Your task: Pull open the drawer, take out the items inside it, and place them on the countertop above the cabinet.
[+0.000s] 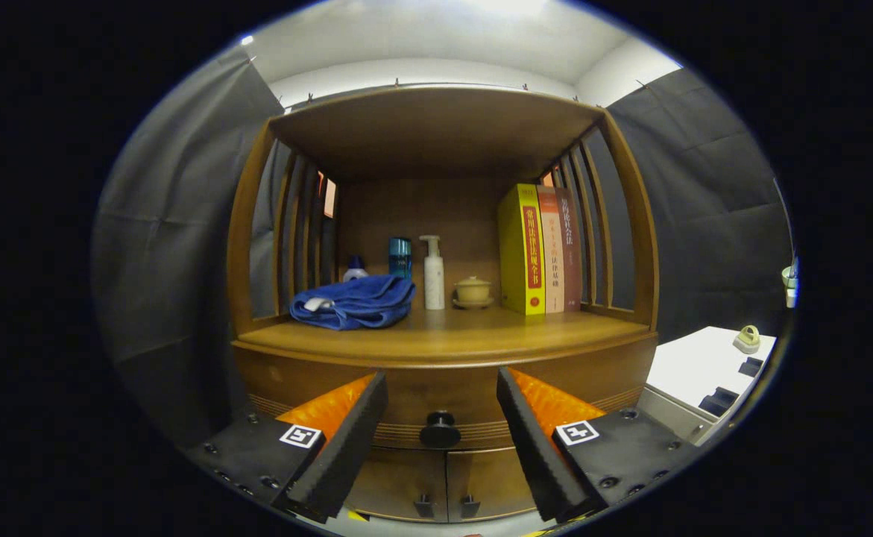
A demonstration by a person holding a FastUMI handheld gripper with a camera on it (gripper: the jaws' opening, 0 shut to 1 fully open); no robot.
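A wooden cabinet stands ahead of me with its drawer (443, 399) closed under the countertop (451, 335). The drawer's dark round knob (440, 430) sits between my two fingers, a little beyond their tips. My gripper (442, 391) is open and touches nothing. What lies inside the drawer is hidden.
On the countertop lie a folded blue towel (354, 302), a teal bottle (399, 257), a white pump bottle (433, 274), a small lidded cup (473, 291) and three upright books (540, 250). A shelf roof and slatted sides enclose it. Two small cabinet doors (443, 485) sit below the drawer. A white table (704, 369) stands to the right.
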